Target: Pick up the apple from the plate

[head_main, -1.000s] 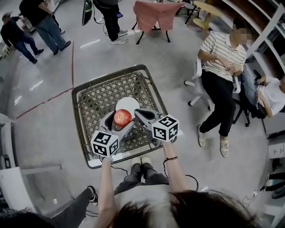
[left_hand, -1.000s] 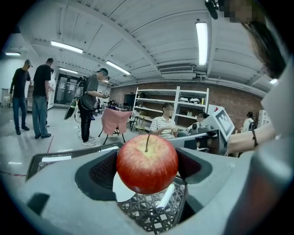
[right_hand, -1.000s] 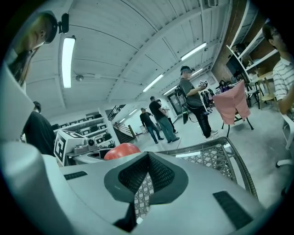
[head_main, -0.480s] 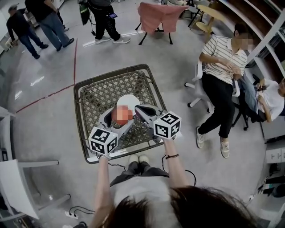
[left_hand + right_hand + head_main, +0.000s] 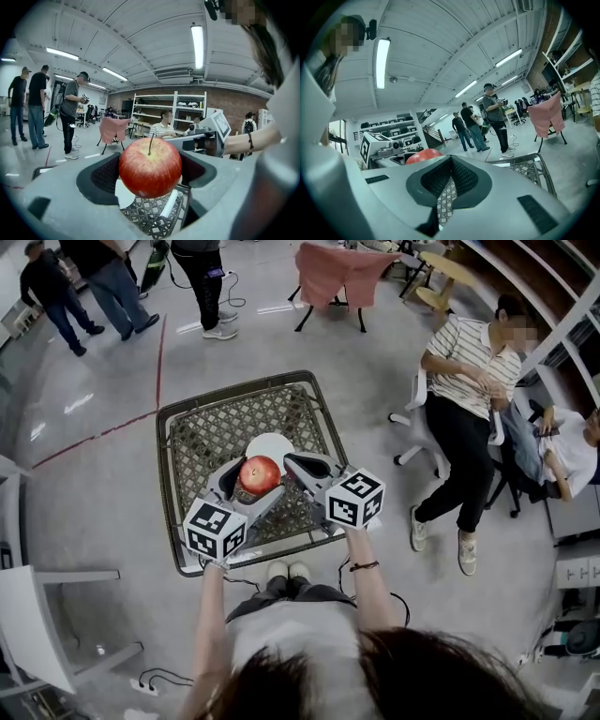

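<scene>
The left tongs (image 5: 149, 180) are spread about as wide as the apple (image 5: 260, 473) and clamp it on both sides between their dark ribbed pads; the fruit is red, stem up, and hangs clear above the near edge of the white plate (image 5: 275, 442). With the apple in the tongs, the plate itself carries nothing and lies flat on the lattice top of the metal-rimmed counter (image 5: 161, 457). The right tongs (image 5: 450, 164) hover just right of the plate's near edge, beside the apple but not on it; their jaws are drawn almost together, leaving only a thin slit with lattice showing through, and they grip nothing. Well beyond the plate, off the counter, a pink cloth (image 5: 330, 268) hangs over a stand, and to the plate's right a person in a striped shirt (image 5: 466, 348) sits on a chair
</scene>
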